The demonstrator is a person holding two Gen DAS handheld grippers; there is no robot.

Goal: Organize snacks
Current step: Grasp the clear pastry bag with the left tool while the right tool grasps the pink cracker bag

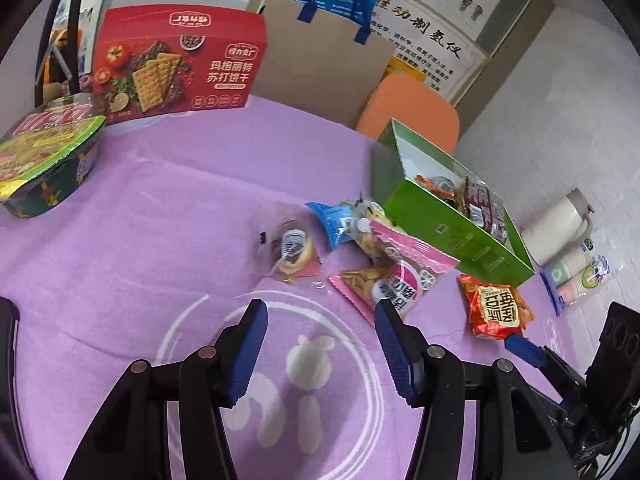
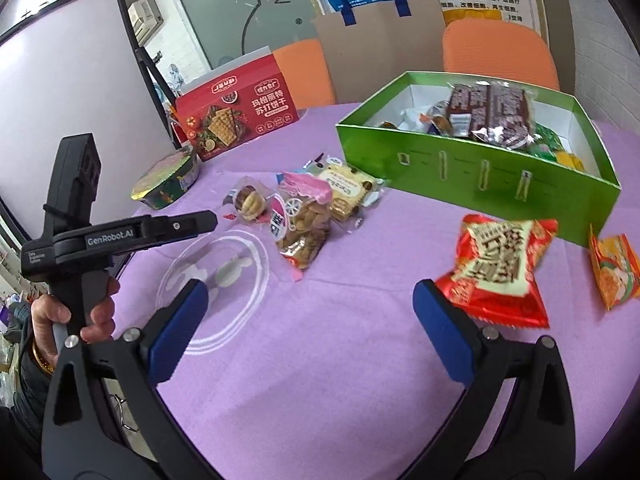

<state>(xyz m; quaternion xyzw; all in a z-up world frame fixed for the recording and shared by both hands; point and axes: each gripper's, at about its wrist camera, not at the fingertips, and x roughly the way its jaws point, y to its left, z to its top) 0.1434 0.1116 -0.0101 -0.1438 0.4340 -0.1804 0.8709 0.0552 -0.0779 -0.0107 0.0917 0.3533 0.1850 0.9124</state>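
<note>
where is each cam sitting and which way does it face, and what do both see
Left wrist: sits on the left gripper, looks down and forward across the purple cloth at loose snack packets and the green box; own open blue fingers show, the right gripper's tip at right.
Right wrist: sits on the right gripper, faces the green box and red packet; own open fingers show, plus the left gripper held in a hand.
Shared: green box, red packet, pink packet, red cracker box.

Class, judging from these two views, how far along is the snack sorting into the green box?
Done: several packets already lie in the green box. In hand: nothing; left gripper and right gripper are both open and empty. Left: the red packet, pink packet and others on the cloth.
</note>
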